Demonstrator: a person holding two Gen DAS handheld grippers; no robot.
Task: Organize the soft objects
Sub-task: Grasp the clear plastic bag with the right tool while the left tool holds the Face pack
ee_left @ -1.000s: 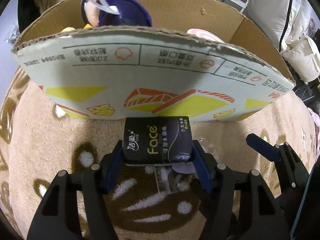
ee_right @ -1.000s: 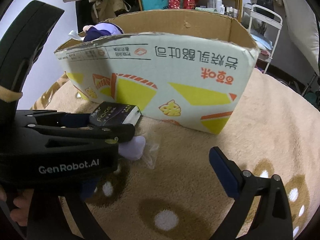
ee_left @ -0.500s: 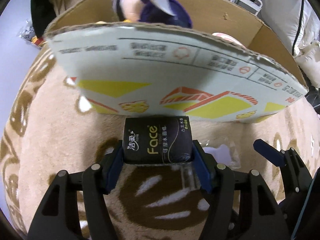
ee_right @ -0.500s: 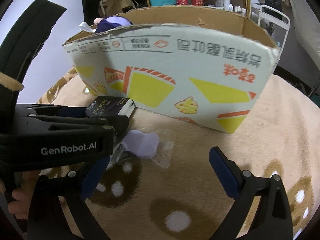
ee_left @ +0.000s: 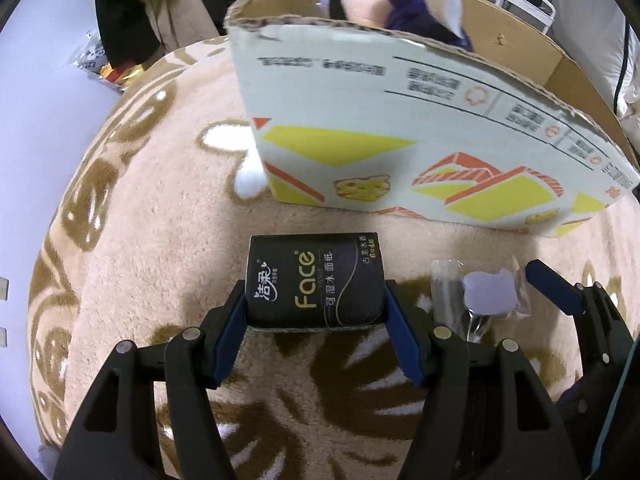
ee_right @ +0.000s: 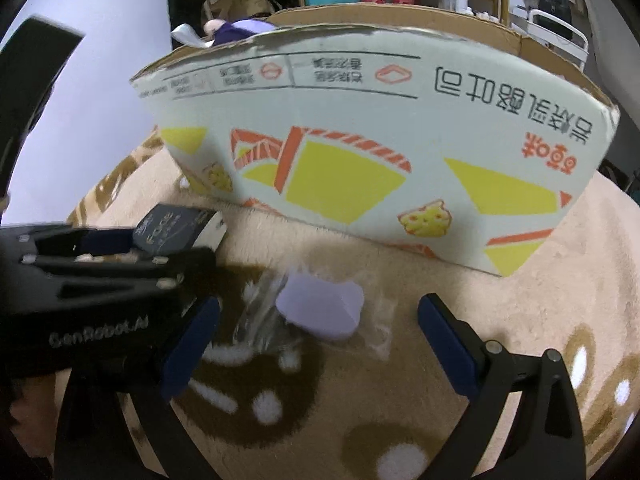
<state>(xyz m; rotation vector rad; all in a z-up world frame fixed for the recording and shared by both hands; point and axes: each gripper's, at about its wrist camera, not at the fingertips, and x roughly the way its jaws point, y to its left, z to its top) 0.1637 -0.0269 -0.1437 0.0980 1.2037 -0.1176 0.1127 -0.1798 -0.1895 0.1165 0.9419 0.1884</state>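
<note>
My left gripper (ee_left: 315, 308) is shut on a black "Face" tissue pack (ee_left: 314, 280) and holds it over the beige rug, in front of the cardboard box (ee_left: 400, 120). The pack also shows at the left of the right wrist view (ee_right: 176, 228). My right gripper (ee_right: 318, 320) is open, with its fingers on either side of a lilac soft piece in a clear wrapper (ee_right: 320, 310) lying on the rug. That piece shows in the left wrist view (ee_left: 490, 292) to the right of the pack. A purple plush doll (ee_left: 392, 4) sits inside the box.
The printed box (ee_right: 380, 152) stands close ahead of both grippers. The beige rug with brown and white marks (ee_left: 160, 220) covers the surface. Clutter, bags and a white rack (ee_right: 556, 28) stand behind the box.
My left gripper has moved left with the tissue pack, so the box's left corner now shows. My right gripper has closed in on the lilac piece, which now lies between its fingers.
</note>
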